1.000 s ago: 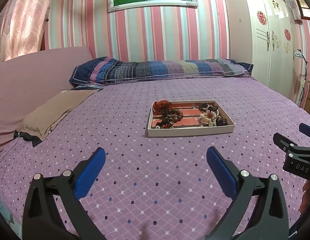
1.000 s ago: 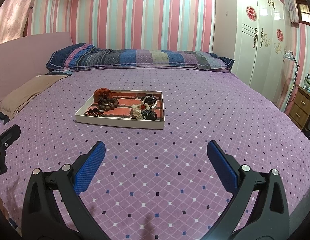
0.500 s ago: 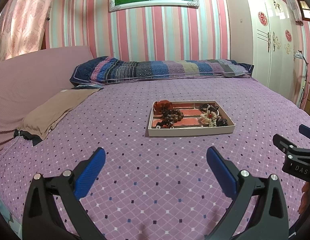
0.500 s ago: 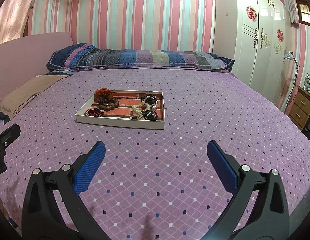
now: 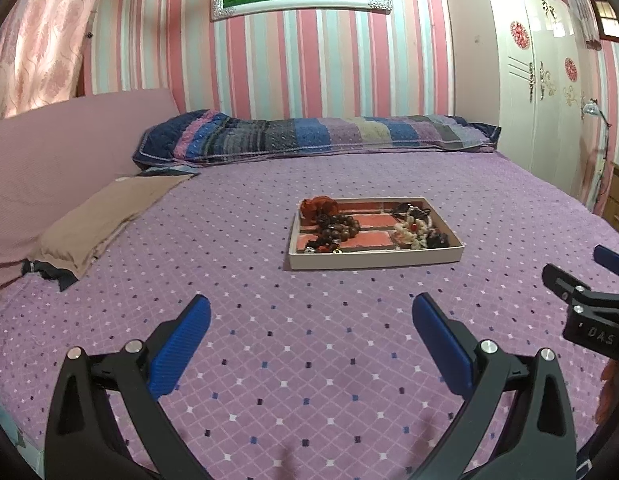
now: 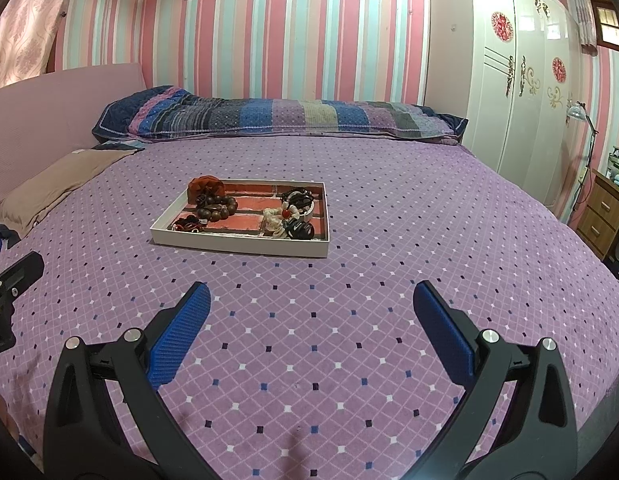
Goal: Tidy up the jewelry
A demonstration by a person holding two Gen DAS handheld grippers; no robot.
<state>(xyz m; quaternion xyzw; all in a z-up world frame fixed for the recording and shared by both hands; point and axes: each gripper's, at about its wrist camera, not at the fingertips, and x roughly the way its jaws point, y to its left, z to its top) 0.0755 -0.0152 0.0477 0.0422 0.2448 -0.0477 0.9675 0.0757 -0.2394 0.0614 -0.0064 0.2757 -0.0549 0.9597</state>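
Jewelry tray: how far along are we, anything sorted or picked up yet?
Nothing looks sorted: the bead bracelet and other pieces lie mixed in the tray. Nothing is in hand; the left gripper and right gripper are open above the bedspread, short of the tray. All picking remains.

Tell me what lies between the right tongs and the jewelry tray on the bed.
Nothing visible: only bare purple bedspread separates the open right tongs from the jewelry tray, which sits ahead and slightly left. The left tongs are off to the side.

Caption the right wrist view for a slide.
Open right claw hovers over purple bedspread, short of the jewelry tray.
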